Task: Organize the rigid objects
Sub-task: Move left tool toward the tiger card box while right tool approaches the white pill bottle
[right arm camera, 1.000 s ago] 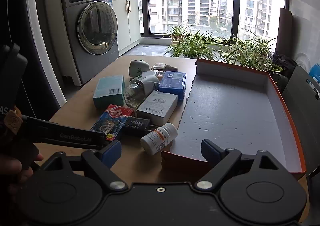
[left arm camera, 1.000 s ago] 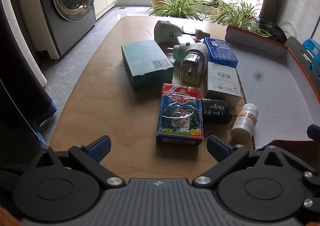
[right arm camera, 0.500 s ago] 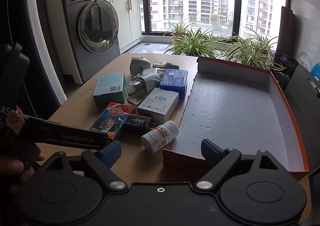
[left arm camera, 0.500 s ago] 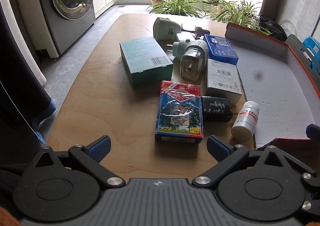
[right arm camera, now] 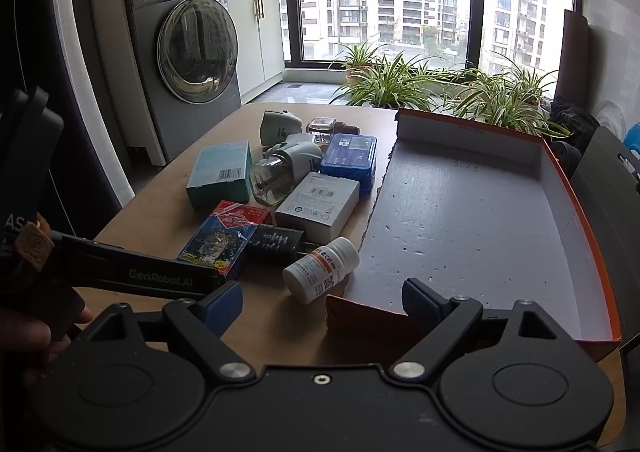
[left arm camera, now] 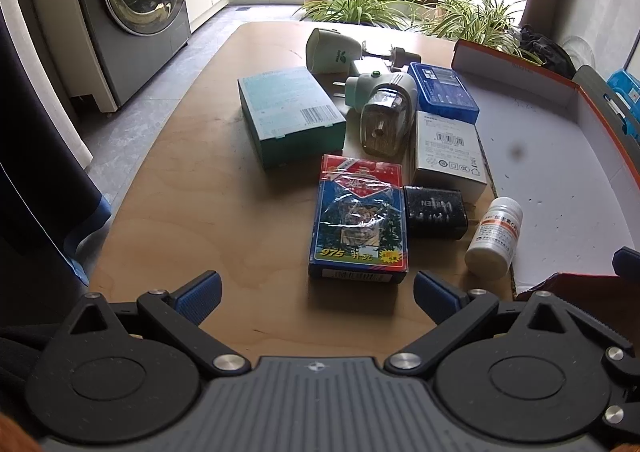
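Several small objects cluster mid-table: a teal box [left arm camera: 290,112], a playing-card pack [left arm camera: 359,221], a black charger [left arm camera: 435,212], a white pill bottle [left arm camera: 495,238] lying on its side, a white carton [left arm camera: 447,154], a blue case [left arm camera: 442,92] and a plug-in vaporizer [left arm camera: 382,112]. An orange-rimmed shallow box [right arm camera: 576,208] with a grey floor sits to the right. My left gripper [left arm camera: 316,294] is open just short of the card pack. My right gripper [right arm camera: 322,302] is open, its fingers straddling the pill bottle [right arm camera: 322,268] and the box's near corner.
The wooden table [left arm camera: 192,212] has bare surface on its left half. A washing machine [right arm camera: 192,64] stands left, potted plants [right arm camera: 440,88] beyond the far edge, and a dark chair [right arm camera: 612,180] to the right. A person's hand [right arm camera: 24,336] holds the left gripper.
Both grippers have edged slightly forward, so the objects sit a little nearer in each view. Neither jaw has changed its opening.
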Demonstrator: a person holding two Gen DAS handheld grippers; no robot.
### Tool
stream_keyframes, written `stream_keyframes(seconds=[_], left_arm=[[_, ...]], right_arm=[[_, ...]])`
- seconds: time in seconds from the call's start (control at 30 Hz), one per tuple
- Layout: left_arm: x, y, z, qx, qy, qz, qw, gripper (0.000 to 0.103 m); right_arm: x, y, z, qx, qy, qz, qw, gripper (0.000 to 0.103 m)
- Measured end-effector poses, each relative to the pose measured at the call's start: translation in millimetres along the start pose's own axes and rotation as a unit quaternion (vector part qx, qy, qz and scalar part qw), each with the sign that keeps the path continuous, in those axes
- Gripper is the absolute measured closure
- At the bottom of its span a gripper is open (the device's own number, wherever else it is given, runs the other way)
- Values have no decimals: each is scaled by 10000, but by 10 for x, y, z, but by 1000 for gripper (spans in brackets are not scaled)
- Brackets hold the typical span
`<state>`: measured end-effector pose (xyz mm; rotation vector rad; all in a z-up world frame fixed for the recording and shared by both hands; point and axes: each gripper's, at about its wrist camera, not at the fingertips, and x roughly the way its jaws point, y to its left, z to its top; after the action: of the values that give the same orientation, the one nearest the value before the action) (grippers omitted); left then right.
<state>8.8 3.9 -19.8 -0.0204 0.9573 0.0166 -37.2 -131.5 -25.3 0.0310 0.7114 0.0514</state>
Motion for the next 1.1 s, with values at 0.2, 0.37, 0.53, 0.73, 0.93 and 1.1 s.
stream_keyframes(seconds=[0.2,0.37,0.53,0.73,0.93,1.1], left_arm=[[35,23,-2,-28,47,1,10000,0],[90,31,-5,-33,73,9,10000,0],[168,17,37,26,4,-107,9999,0],[230,-54,144,76,-50,-215,9997,0],[308,-88,204,56,-33,-197,9998,0],[340,98,168,-225,3,-253,9994,0]], right_arm=[[25,-2,-13,-1,27,17,10000,1],[42,-5,-15,4,37,17,10000,1],[62,-29,-7,26,59,10,10000,1],[76,-73,-8,33,73,-49,10000,1],[99,-121,-8,97,126,-45,9999,1],[109,-166,3,137,128,-49,9998,1]])
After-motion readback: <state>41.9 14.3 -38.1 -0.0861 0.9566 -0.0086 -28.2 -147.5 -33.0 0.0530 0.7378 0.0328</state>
